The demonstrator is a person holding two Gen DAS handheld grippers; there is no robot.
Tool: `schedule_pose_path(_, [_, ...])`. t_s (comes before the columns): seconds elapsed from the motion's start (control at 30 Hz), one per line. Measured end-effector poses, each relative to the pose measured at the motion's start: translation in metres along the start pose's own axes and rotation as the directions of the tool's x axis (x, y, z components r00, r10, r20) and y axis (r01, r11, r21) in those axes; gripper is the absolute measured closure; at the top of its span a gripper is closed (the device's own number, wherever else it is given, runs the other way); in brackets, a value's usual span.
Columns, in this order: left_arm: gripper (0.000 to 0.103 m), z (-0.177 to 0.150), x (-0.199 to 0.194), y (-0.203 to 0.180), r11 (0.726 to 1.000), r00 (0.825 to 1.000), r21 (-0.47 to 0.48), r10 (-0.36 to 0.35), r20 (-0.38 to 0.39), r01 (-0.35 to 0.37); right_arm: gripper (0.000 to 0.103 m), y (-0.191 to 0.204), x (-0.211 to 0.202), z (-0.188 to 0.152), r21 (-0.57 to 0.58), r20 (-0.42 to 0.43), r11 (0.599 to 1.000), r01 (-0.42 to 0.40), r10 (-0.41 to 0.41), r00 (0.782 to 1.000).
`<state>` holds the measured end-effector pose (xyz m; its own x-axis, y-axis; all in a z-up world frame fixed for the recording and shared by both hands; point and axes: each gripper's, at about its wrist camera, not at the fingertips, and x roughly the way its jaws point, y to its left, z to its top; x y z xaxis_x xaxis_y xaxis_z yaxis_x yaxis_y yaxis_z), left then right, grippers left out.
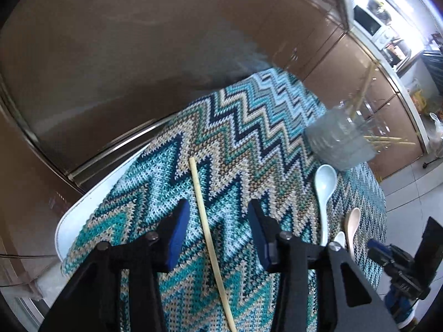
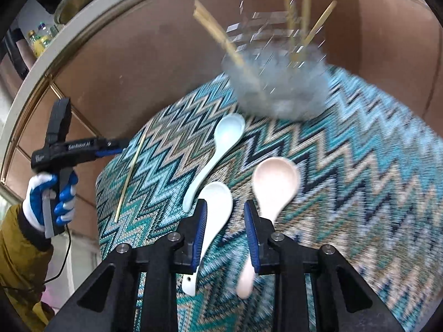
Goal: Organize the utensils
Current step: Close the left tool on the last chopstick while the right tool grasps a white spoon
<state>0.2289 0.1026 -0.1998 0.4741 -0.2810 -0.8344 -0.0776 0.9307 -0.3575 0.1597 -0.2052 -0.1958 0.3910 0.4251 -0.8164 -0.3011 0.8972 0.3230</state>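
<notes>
A single pale chopstick (image 1: pixel 206 229) lies on the zigzag cloth (image 1: pixel 235 127), running between the open jaws of my left gripper (image 1: pixel 218 210), which hovers over it and holds nothing. The chopstick also shows in the right wrist view (image 2: pixel 130 171). A clear glass holder (image 2: pixel 277 83) with several chopsticks stands at the far side. A light blue spoon (image 2: pixel 218 152), a white spoon (image 2: pixel 211 221) and a pink spoon (image 2: pixel 272 188) lie on the cloth. My right gripper (image 2: pixel 224 207) is open and empty, between the white and pink spoons.
The cloth covers a white table (image 1: pixel 91 196) beside brown cabinet fronts (image 1: pixel 124 55). A counter with a microwave (image 1: pixel 368 22) is at the far right. The left gripper (image 2: pixel 110 146) shows in the right wrist view, held by a gloved hand.
</notes>
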Motion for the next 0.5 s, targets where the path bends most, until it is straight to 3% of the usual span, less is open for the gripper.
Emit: schedule_pose_path(0.5, [0.079,0.019,0.047,0.006,1.0,0.987,-0.019,0.014,-0.161,-0.017,0.077,-0.003,0.063,0.019,-0.077,-0.182,0.993,-0.09,0.074,0.981])
